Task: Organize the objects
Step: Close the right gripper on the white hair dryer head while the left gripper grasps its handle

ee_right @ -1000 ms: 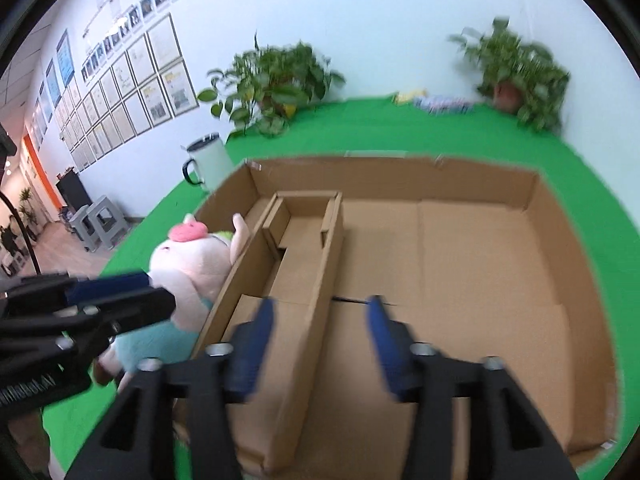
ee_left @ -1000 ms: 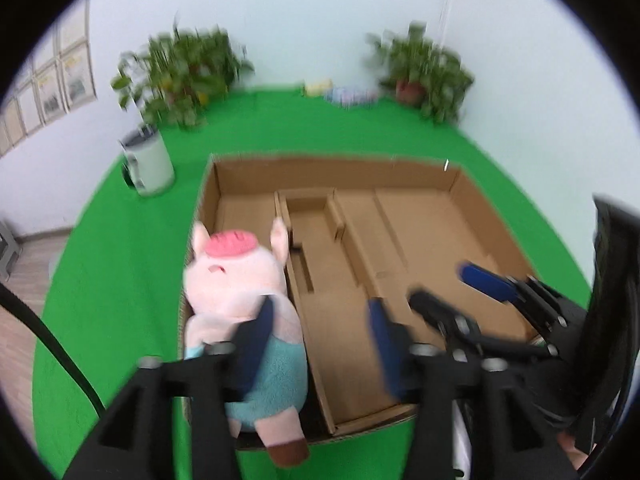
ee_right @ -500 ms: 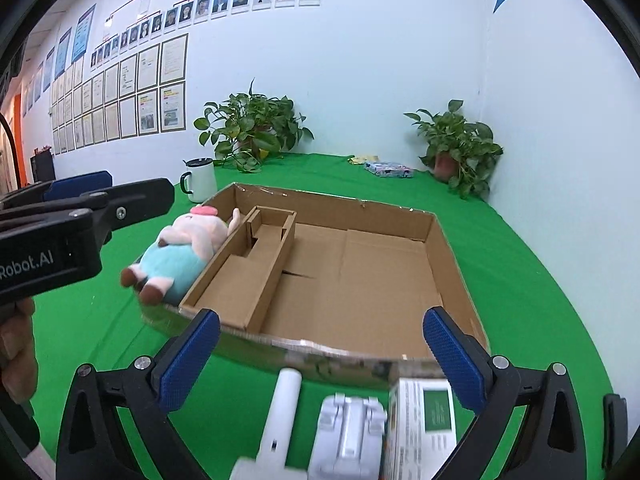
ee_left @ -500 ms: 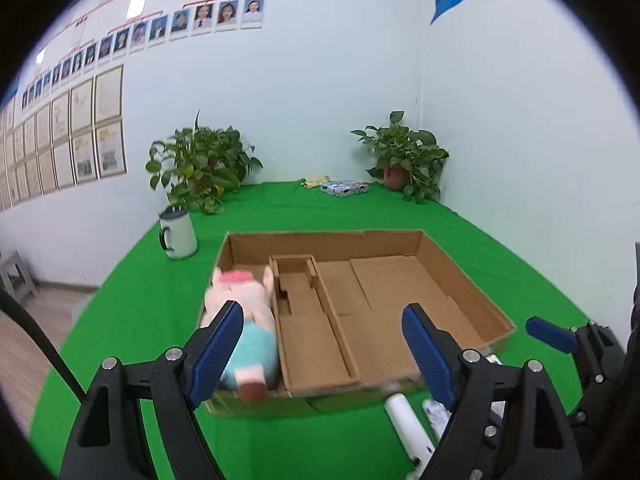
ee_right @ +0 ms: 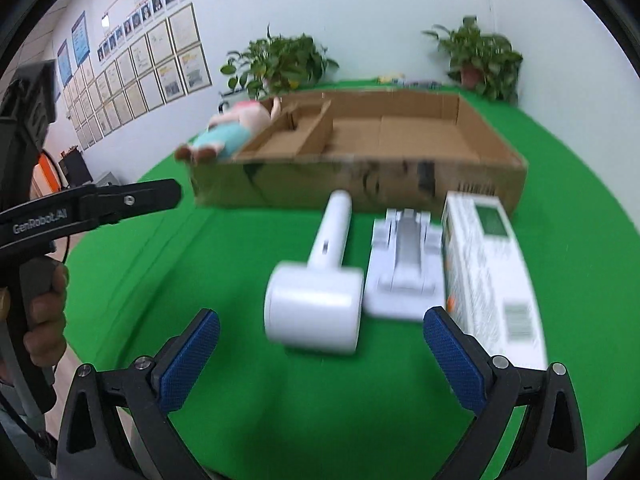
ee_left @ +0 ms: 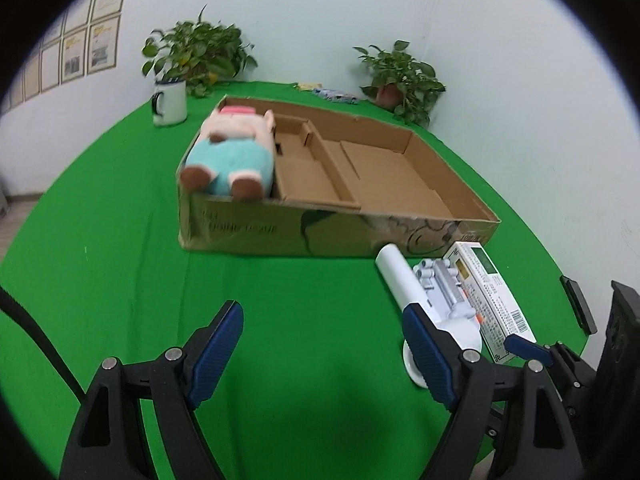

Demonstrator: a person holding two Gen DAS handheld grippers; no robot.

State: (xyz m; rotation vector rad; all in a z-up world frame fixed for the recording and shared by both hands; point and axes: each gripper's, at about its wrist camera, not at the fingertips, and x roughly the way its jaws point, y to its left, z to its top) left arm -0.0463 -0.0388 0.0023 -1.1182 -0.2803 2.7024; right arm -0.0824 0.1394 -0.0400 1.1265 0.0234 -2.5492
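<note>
Green bench [ee_right: 224, 264]: plush pig [ee_left: 234, 156] boxed; beyond my wide, empty fingers [ee_right: 188, 356], roller [ee_right: 320, 288], white holder [ee_right: 404, 264], carton [ee_right: 488, 268] remain.

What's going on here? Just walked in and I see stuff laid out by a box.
A person holds a two-finger tool in each hand, sorting things into a cardboard box. A plush pig lies in its left compartment. Both the left tool and right tool are open and empty. A white lint roller, a white plastic piece and a carton wait on the green table.
</note>
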